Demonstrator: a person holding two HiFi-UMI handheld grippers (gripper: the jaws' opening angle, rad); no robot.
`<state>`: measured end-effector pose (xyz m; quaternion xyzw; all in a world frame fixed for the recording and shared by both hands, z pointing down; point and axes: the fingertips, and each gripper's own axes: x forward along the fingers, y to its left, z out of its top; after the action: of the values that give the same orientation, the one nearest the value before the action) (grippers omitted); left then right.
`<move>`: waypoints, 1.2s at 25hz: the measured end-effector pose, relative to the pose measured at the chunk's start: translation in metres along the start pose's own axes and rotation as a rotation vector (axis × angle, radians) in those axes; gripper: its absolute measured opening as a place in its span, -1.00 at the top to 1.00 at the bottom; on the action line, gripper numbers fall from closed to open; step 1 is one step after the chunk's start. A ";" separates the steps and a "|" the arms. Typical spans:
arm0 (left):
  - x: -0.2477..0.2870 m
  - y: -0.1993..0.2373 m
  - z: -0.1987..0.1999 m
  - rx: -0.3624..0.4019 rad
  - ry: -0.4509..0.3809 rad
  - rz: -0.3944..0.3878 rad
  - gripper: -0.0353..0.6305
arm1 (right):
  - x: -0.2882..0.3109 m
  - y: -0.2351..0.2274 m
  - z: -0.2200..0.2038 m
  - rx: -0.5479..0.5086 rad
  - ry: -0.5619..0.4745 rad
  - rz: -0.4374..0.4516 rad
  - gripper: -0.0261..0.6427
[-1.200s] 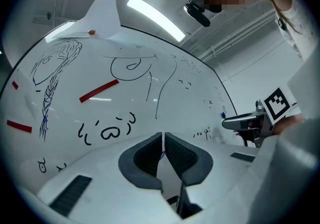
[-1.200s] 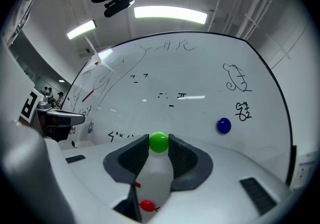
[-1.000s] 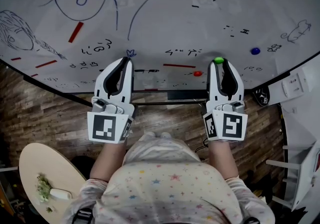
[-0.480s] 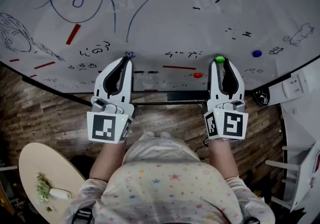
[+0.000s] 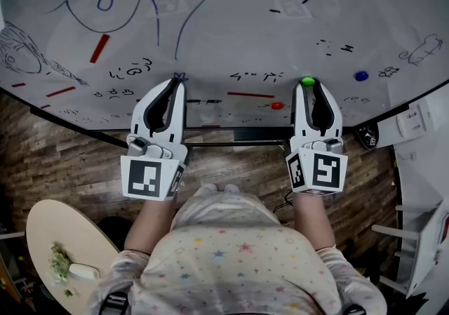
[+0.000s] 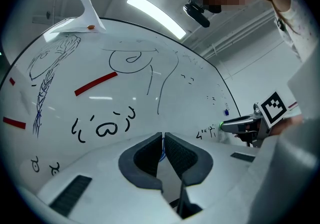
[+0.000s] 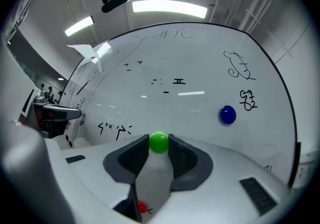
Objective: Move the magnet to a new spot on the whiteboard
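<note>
1. My left gripper [image 6: 162, 143] has its jaws drawn almost together, with only a thin slit between the pads and nothing in it. Only its own view shows this; the head view shows just its tips [image 5: 177, 83] near the whiteboard [image 5: 224, 26].
2. The left gripper view also shows a paper sheet [image 6: 85, 11] sticking out from the board's far left, which the head view cuts off.
3. A red magnet [image 5: 277, 104] sits on the board just left of my right gripper [image 5: 306, 86].
4. The right gripper [image 7: 159, 144] is clamped on the green magnet [image 7: 159, 142] at its jaw tips. The magnet [image 5: 306, 83] is low on the board's right half. I cannot tell if it touches the surface.
5. A blue magnet [image 7: 228, 114] sits well to the right, apart from the jaws.
6. The black scribbles across the board are too loose to read as words.
</note>
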<state>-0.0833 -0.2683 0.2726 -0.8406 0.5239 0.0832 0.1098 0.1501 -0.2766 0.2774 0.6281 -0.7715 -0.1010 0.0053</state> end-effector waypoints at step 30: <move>-0.009 -0.003 0.004 -0.006 -0.006 0.001 0.82 | -0.001 0.002 0.001 0.001 0.023 -0.006 0.48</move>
<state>-0.0849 -0.2579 0.2711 -0.8403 0.5239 0.0872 0.1088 0.1484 -0.2750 0.2772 0.6317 -0.7694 -0.0936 0.0134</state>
